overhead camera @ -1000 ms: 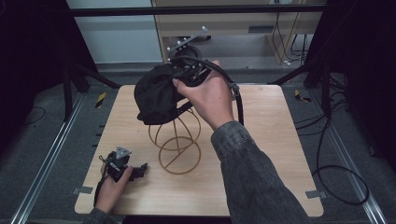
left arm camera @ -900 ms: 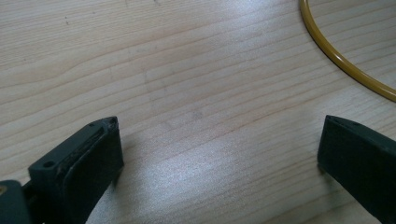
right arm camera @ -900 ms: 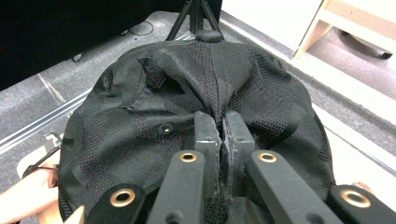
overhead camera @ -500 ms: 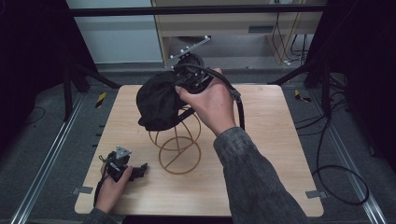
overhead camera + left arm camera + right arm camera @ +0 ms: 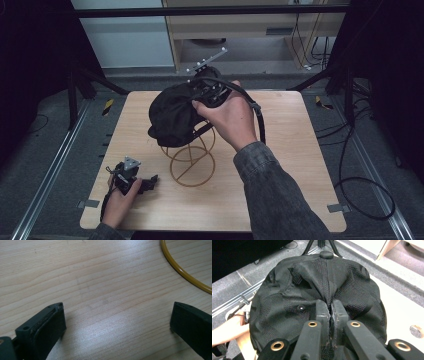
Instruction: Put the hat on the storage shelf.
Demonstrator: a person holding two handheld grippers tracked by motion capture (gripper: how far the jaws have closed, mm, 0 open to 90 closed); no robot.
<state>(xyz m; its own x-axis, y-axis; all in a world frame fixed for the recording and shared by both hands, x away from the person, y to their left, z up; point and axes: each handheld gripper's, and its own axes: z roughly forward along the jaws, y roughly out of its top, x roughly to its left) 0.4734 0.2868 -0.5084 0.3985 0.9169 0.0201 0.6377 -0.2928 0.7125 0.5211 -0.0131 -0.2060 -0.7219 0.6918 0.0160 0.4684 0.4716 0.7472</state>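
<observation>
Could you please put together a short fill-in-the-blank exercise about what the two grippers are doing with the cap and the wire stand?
1. The right gripper is shut on the black ____.
2. The cap sits over the top of the wire ____.
3. The left gripper has its fingers ____ above the table.

Missing words: cap; stand; open

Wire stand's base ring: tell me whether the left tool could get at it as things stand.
Probably yes. The left tool rests on the table with jaws open, and bare wood lies between it and the wire stand's base ring. The black cap, pinched by the right tool, sits higher up, out of that path.
</observation>
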